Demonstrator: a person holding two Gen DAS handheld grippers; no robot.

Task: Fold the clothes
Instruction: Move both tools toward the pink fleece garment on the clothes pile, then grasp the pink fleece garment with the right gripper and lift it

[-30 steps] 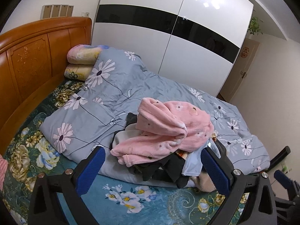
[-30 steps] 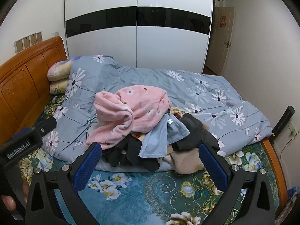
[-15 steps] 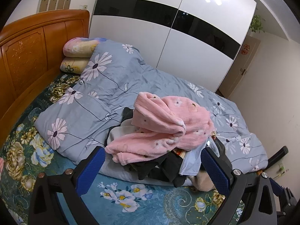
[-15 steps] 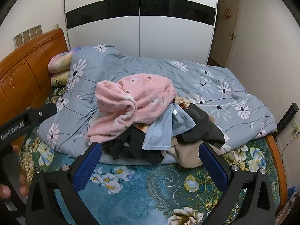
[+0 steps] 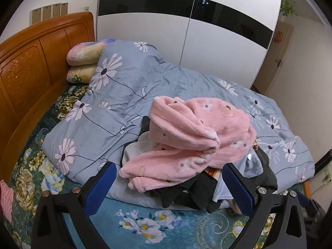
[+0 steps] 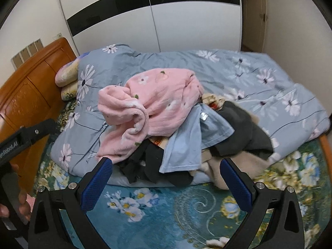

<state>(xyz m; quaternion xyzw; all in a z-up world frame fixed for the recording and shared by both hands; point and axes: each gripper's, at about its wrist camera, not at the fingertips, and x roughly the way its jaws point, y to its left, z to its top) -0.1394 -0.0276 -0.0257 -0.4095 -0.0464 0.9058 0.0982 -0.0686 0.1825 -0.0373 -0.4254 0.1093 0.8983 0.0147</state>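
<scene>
A heap of clothes lies on the bed. A fluffy pink garment [image 5: 193, 139] [image 6: 157, 108] is on top. Under it are a light blue garment [image 6: 193, 141], black garments [image 6: 149, 166], a dark grey one [image 6: 242, 132] and a beige one [image 6: 238, 166]. My left gripper [image 5: 168, 184] is open and empty, just short of the near edge of the heap. My right gripper [image 6: 166, 178] is open and empty, also in front of the heap, above the bedsheet. The left gripper's body [image 6: 22, 141] shows at the left of the right wrist view.
A grey-blue flowered duvet [image 5: 128, 95] is bunched behind the heap. The teal flowered bedsheet [image 6: 166, 211] lies in front. A wooden headboard [image 5: 31, 66] and two pillows [image 5: 83, 60] are at the left. A white wardrobe [image 5: 186, 31] stands behind the bed.
Both grippers have moved closer to the heap and tilted down a little. The heap looks larger in both views. The clothes have not moved.
</scene>
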